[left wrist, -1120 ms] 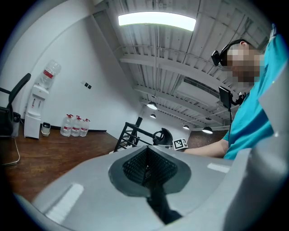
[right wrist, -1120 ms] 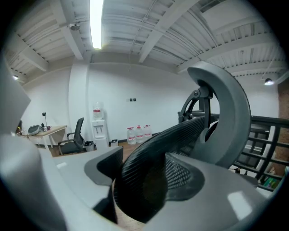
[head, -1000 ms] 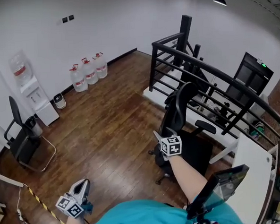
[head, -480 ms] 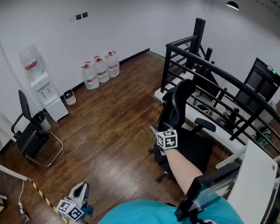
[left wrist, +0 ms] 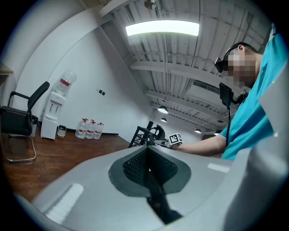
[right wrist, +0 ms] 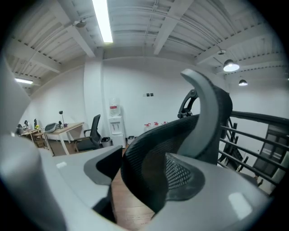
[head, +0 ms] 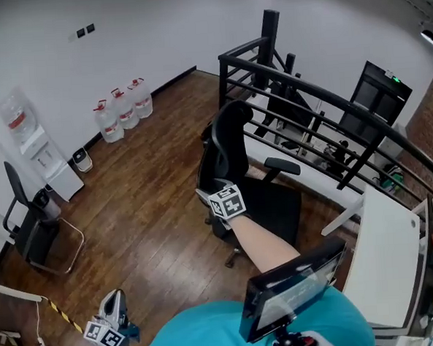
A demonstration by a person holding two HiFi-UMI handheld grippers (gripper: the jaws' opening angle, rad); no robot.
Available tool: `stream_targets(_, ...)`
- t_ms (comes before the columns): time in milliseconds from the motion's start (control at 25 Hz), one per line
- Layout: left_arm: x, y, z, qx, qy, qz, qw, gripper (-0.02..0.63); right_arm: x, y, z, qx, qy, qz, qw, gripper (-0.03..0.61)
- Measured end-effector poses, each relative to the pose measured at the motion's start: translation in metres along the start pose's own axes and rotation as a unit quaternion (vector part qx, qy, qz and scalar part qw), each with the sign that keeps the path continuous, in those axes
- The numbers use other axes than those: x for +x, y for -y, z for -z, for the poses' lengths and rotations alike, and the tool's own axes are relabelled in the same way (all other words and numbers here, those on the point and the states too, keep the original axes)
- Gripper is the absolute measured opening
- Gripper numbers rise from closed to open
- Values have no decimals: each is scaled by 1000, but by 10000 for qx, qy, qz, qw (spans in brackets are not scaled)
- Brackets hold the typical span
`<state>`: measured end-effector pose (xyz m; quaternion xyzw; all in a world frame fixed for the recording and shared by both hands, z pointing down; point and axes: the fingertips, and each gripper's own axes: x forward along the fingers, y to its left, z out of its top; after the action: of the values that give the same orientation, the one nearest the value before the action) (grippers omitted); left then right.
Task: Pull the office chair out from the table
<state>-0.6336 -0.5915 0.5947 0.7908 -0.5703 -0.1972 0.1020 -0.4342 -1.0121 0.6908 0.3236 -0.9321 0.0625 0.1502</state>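
Note:
The black mesh office chair [head: 233, 142] stands on the wood floor, its seat [head: 273, 209] a little off the long white table [head: 327, 192] under the railing. My right gripper [head: 212, 197] is at the left edge of the backrest, below the headrest. In the right gripper view the backrest's edge [right wrist: 180, 135] fills the gap between the jaws of the right gripper [right wrist: 144, 176], which is shut on it. My left gripper [head: 115, 303] hangs low at the bottom left, far from the chair. In the left gripper view the left gripper [left wrist: 148, 169] is shut with nothing held.
A black railing [head: 307, 97] runs behind the table. A second white desk [head: 386, 257] is at the right. Water bottles [head: 121, 108], a dispenser [head: 36, 154] and a black visitor chair [head: 29, 224] line the left wall. Striped tape [head: 60, 313] marks the floor.
The right gripper and the chair's backrest have moved left together, away from the table, and the chair has turned a little. The left gripper stays low at the bottom left.

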Motion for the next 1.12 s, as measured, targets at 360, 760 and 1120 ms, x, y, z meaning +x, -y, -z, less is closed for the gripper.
stream_targets(360, 40, 31, 34, -45, -249, 669, 9974, 20, -112, 0, 37, -208, 364, -274, 9987, 284)
stream_targets(760, 115, 134, 102, -58, -745, 1852, 9799, 20, -306, 37, 71, -137, 848, -89, 9963, 278)
stream_targets(1120, 157, 288, 163, 48, -941, 2696, 9583, 20, -497, 82, 128, 107, 1113, 97, 9937, 159)
